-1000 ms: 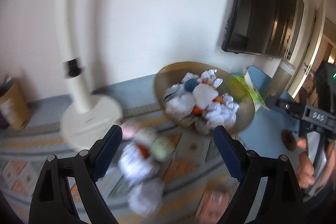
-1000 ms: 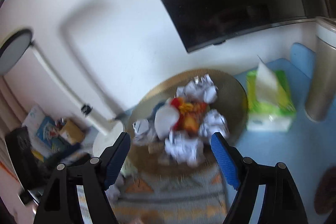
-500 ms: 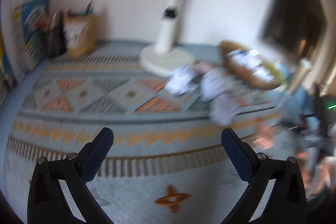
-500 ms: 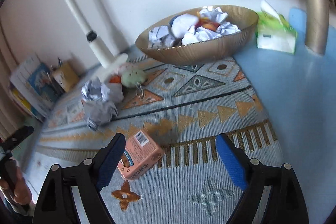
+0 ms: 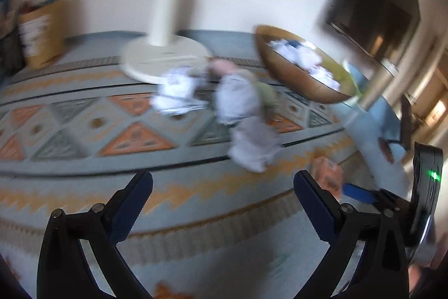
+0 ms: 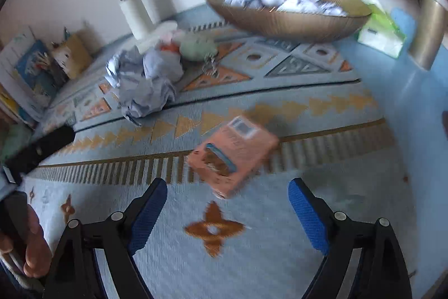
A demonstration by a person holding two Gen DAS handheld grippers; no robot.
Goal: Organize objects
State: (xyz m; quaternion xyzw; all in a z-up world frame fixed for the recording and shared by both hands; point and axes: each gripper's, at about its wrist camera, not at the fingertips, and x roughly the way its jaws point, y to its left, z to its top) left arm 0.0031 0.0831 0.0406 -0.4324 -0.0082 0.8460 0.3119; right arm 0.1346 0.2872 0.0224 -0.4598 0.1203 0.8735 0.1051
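A small orange box [image 6: 232,153] lies on the patterned rug [image 6: 280,229], its near corner just inside the tips of my right gripper [image 6: 226,187]. The jaws are closing and the pads do not touch the box. Crumpled paper balls [image 6: 148,80] and a green plush toy [image 6: 196,46] lie farther back, in front of a wide woven bowl [image 6: 288,18] full of paper balls. My left gripper [image 5: 222,181] stands open and empty over the rug [image 5: 84,136]; the paper balls [image 5: 252,145], bowl [image 5: 302,83] and orange box [image 5: 327,175] are ahead and to its right.
A white lamp base [image 5: 165,60] stands behind the paper balls. A brown pen holder [image 5: 39,38] and books are at the left wall. A green tissue box [image 6: 380,32] and a metal cylinder [image 6: 431,30] sit right of the bowl, on the blue table top.
Both grippers have dropped from facing the bowl to low over the rug. The right one has closed in on the orange box. The left view swung back toward the paper balls.
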